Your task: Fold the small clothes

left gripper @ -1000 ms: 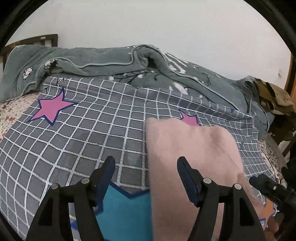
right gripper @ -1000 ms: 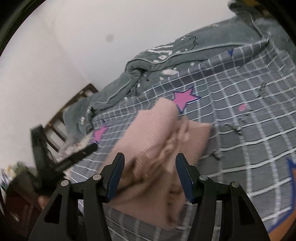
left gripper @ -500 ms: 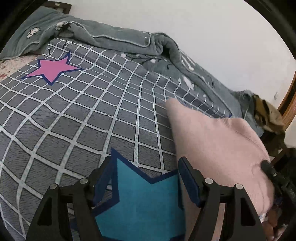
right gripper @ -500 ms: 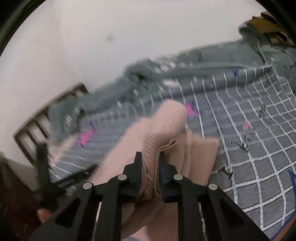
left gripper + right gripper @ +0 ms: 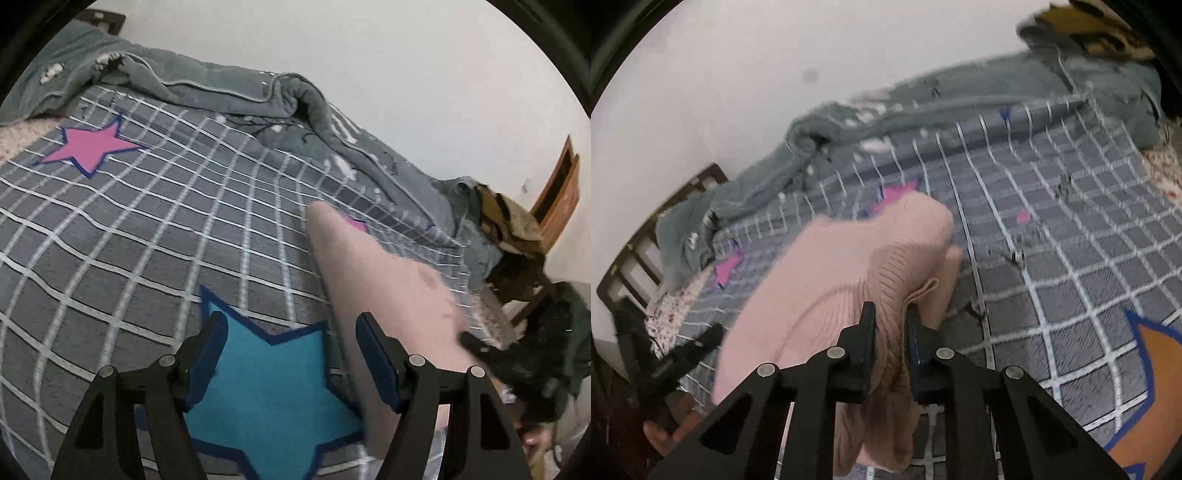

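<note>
sweater (image 5: 849,266): 1, pink
quilt (image 5: 229,85): 1, grey-green
pink stars (image 5: 90,147): 2 in left view
blue star (image 5: 266,398): 1
hand-held grippers (image 5: 288,354): 2

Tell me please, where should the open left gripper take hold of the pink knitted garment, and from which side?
Probably at the garment's long free edge beside the blue star, coming in from the star side. That edge lies flat on the checked bedspread, just inside the left gripper's open right finger. The right gripper, whose jaws have just been closing, already pinches the ribbed fold on the opposite side.
</note>
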Tool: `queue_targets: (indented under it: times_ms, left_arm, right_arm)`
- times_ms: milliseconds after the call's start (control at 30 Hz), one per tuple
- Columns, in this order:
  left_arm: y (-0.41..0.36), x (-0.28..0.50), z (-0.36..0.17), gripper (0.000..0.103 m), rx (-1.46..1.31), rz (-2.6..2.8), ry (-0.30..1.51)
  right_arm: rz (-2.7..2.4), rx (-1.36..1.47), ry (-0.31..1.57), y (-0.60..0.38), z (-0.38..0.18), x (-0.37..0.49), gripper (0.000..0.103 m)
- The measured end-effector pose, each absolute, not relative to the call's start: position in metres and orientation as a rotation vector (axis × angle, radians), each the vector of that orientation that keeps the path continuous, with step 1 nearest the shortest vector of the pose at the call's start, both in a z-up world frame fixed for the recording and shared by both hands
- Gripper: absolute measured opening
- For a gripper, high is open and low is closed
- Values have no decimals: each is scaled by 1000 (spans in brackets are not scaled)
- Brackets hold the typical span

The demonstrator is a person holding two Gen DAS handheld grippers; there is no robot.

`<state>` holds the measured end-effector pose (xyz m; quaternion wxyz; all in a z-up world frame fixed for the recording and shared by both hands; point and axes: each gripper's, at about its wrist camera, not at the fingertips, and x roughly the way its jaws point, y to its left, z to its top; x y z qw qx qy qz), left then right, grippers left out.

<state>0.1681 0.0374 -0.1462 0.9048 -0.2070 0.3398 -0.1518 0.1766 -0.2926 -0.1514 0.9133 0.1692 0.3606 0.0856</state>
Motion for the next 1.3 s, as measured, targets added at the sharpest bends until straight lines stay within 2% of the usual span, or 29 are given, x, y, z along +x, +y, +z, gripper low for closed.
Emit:
queue_targets:
  times_ms: [67,233,367,400,433,467,600,700,767,867,933,1033,1067,1200,1300]
  left_arm:
    - [31,166,-145,70,-418,-335,708]
    - [17,166,-146,70,-374,-341,712]
    - [16,166,-147,70,-382,-344,714]
    - [17,166,-147,70,-385,-346,713]
    - [17,166,-147,70,-387,-346,713]
    - [18,166,-146,70,-388,-347,713]
    - [20,164,-146,70,-394,-353,709]
    - [17,165,-145,70,-396,-368,713]
    - [14,164,-143,70,-393,-372,718]
    - [7,157,-137,70,-384,-406,709]
    - [0,151,-132,70,-352,-413,706]
    - [-13,146,-130,70,-311,-419,714]
    - [-18,145,-131,70,-295,-418,722]
    - [-34,144,-147,72,-231,-372,817]
    - [-32,137,-157,72,-257,-383,851]
  right_arm:
    - [146,322,715,-289,-147,175,36]
    - [113,195,573,-270,-123,164,42]
    - [93,167,645,-255,-133,187,42]
    - [83,178,689,-255,-141,195,39]
    - [91,192,701,-256,-146,197,22]
    - [108,217,689,-259,-148,197,14]
    - [167,335,561,-290,-129,174,12]
    - [133,334,663,-296,-148,188,12]
    - [131,328,727,-291,-164,197,17]
    - [115,275,683,-286,-154,184,28]
    - [120,244,646,-283,-142,169,29]
    - [173,247,588,-279,-132,142,43]
    - [187,245,578,-278,-133,135,45]
    - [141,116,636,-259,-163,122,44]
    - [136,182,744,-266,-185,126,44]
